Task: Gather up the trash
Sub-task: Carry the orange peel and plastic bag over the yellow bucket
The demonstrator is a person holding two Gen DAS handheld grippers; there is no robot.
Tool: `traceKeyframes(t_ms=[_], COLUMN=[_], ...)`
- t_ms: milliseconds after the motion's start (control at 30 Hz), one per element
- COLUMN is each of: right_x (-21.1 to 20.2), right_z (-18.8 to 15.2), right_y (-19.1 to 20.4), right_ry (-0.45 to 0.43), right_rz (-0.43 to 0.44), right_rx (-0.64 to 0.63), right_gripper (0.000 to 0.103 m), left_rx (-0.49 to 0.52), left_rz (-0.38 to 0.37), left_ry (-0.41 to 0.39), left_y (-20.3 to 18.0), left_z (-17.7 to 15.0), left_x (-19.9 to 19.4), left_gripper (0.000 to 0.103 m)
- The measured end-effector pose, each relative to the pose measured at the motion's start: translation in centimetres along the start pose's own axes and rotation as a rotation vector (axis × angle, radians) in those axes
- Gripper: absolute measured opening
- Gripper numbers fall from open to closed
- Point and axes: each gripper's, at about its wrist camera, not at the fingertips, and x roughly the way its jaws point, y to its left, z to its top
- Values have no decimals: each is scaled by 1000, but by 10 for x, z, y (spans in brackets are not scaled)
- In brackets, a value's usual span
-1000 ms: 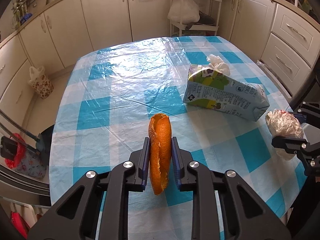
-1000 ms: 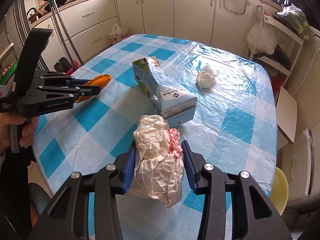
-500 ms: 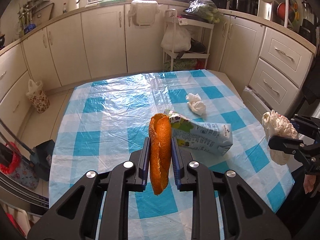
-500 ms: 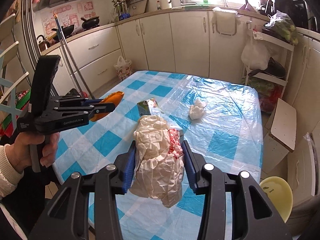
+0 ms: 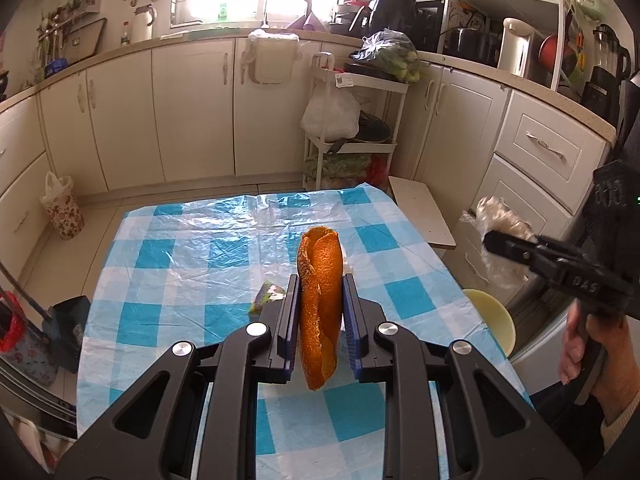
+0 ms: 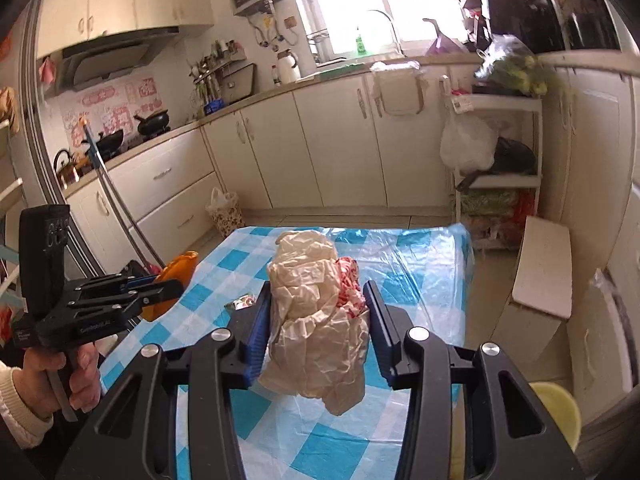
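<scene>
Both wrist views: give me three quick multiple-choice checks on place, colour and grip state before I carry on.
1. Where is the yellow bowl?
A. on the table
B. beside the table, below its edge
C. on the counter

2. What colour are the table's checks?
A. red and white
B. green and yellow
C. blue and white

3. What does the left gripper hold?
A. nothing
B. orange peel
C. a carton

Answers:
1 B, the bowl sits lower, off the table's right edge.
2 C, the cloth shows blue and white squares.
3 B, the pads press on the orange peel; the right gripper clamps a crumpled bag.
</scene>
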Motion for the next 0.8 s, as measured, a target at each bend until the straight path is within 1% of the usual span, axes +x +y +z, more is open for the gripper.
traceKeyframes(t_ms=[33, 67, 133, 200, 567, 700, 800], right_x=[-1, -8, -14, -12, -26, -26, -26], right_z=[1, 3, 4, 2, 4, 11, 12], right_y=[-3, -2, -2, -10, -38, -52, -72], right_ry=[-10, -42, -62, -48, -77, -75, -65], right_rz=[6, 23, 13, 10, -19, -58, -84], right_rx=[5, -14, -39, -9, 77, 72, 107], right_gripper=[44, 44, 44, 44, 45, 45, 45], left_rx=[0, -3, -11, -18, 3, 25, 47], left_rz=[-4, -9, -19, -26, -66, -82, -96], left_ry=[0, 1, 8, 20, 29, 31, 32], left_y=[-3, -7, -13, -19, -70, -88, -104], left_z=[0, 1, 2, 4, 14, 17, 19], left_x=[3, 6, 13, 21, 51, 60, 67], left_gripper=[20, 20, 20, 20, 20, 20, 20])
